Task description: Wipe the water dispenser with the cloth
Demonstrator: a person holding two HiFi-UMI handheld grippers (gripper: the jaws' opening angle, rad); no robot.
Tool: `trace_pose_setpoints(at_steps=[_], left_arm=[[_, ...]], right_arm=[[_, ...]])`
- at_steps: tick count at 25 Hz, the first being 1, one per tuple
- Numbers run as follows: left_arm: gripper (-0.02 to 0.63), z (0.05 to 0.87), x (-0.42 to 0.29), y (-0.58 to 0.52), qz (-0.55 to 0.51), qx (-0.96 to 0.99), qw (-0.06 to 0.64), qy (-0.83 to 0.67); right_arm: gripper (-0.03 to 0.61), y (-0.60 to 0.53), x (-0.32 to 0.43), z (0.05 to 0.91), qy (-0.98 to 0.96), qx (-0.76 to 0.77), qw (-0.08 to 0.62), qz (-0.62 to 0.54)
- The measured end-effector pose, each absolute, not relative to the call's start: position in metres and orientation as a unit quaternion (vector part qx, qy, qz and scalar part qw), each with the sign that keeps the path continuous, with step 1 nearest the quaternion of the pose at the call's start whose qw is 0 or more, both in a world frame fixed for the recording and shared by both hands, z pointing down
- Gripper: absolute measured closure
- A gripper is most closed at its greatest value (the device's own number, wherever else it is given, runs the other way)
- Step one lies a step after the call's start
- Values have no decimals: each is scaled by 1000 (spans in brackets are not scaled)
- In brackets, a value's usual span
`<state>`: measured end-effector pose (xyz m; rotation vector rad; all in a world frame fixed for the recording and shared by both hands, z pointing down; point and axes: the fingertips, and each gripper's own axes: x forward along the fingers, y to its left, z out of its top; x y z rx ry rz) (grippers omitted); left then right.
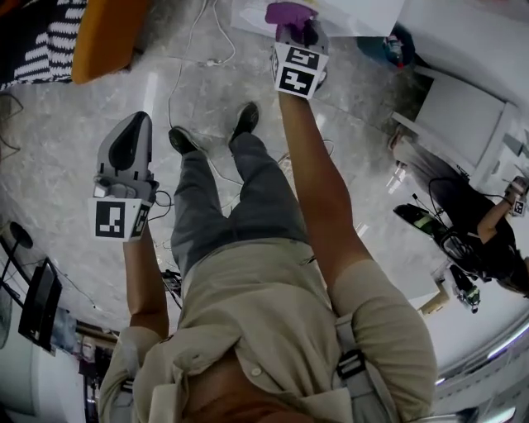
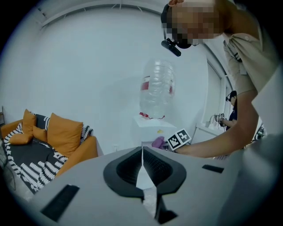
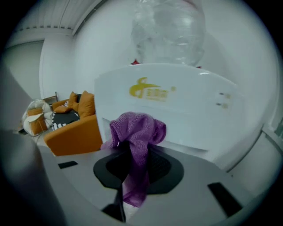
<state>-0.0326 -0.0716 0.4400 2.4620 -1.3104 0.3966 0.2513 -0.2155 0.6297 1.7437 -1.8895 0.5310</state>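
Note:
The white water dispenser (image 3: 177, 106) fills the right gripper view, with a clear bottle (image 3: 170, 31) on top and a yellow logo on its front panel. My right gripper (image 3: 132, 150) is shut on a purple cloth (image 3: 138, 130), which bunches up just in front of that panel; whether it touches I cannot tell. In the head view the right gripper (image 1: 293, 26) holds the cloth (image 1: 285, 12) at the dispenser's edge (image 1: 355, 15). My left gripper (image 1: 131, 136) hangs low at the left, shut and empty. From the left gripper (image 2: 142, 152) the dispenser (image 2: 152, 123) stands some way off.
An orange sofa (image 1: 107, 33) with striped cushions stands left of the dispenser. Cables (image 1: 198, 49) run over the marble floor. A white cabinet (image 1: 463, 116) and another person (image 1: 488, 240) are at the right. A dark monitor (image 1: 37, 306) sits at lower left.

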Motion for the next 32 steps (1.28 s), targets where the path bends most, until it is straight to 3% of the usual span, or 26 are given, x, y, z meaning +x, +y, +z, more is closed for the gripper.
trace_pose_setpoints(at_steps=[5, 9, 15, 23, 32], left_arm=[[589, 439, -17, -79, 128, 875, 162, -439], [589, 441, -13, -82, 128, 878, 160, -433], [589, 444, -23, -77, 133, 874, 162, -439], [589, 451, -47, -69, 135, 864, 168, -455], [589, 452, -49, -72, 135, 865, 167, -452]], right_arm=[[491, -186, 362, 617, -620, 715, 257, 196], [492, -182, 376, 613, -605, 728, 260, 190], [494, -198, 324, 619, -623, 716, 237, 205], [494, -241, 186, 622, -704, 644, 213, 211], [494, -245, 174, 614, -715, 635, 207, 208]])
